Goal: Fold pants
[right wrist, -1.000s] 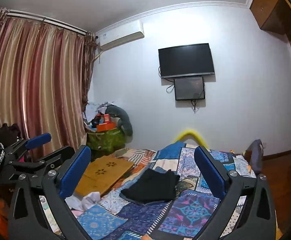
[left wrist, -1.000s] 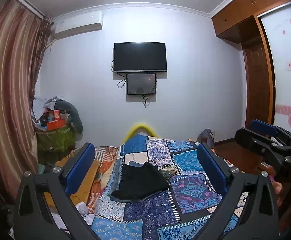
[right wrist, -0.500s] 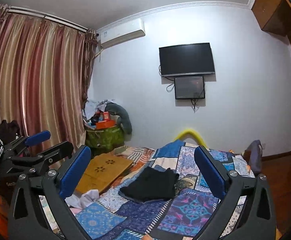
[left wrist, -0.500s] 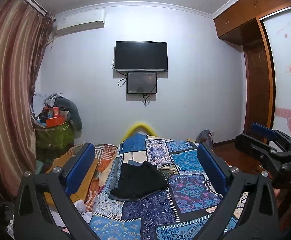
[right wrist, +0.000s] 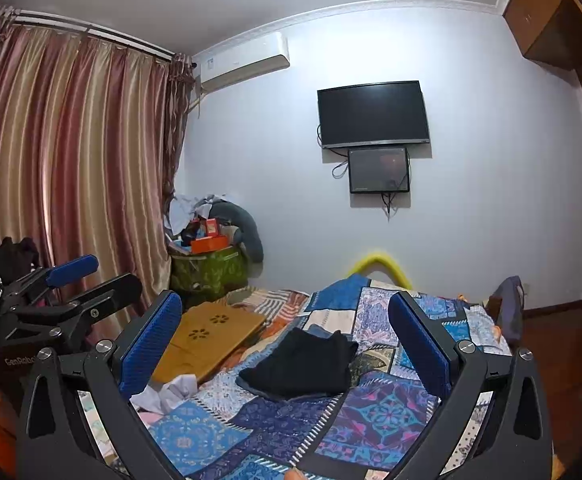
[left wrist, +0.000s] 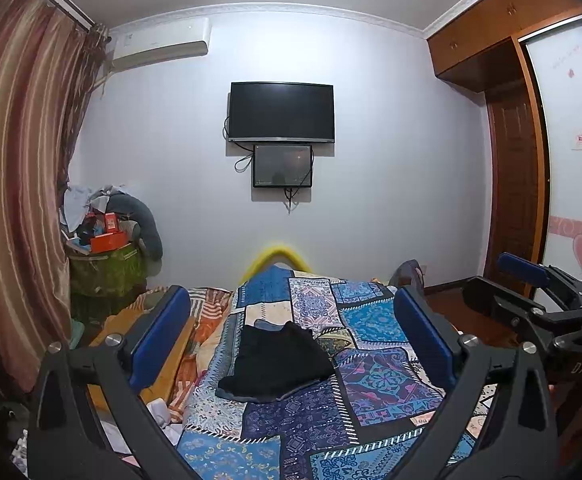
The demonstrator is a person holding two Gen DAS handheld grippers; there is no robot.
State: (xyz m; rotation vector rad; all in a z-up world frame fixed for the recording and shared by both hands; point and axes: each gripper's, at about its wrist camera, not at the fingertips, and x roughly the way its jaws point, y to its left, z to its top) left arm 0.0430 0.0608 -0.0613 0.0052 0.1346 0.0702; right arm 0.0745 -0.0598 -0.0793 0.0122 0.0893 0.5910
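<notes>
Black pants (left wrist: 277, 360) lie folded in a heap on a patchwork bedspread (left wrist: 387, 384). The left gripper (left wrist: 291, 336) and right gripper (right wrist: 287, 340) hover above, both spread wide, holding nothing.

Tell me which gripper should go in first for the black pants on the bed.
Probably either; a slight edge to the left gripper. The black pants sit centred between its open fingers, as they nearly do for the right gripper. Both hang back above the patchwork quilt, touching nothing.
</notes>
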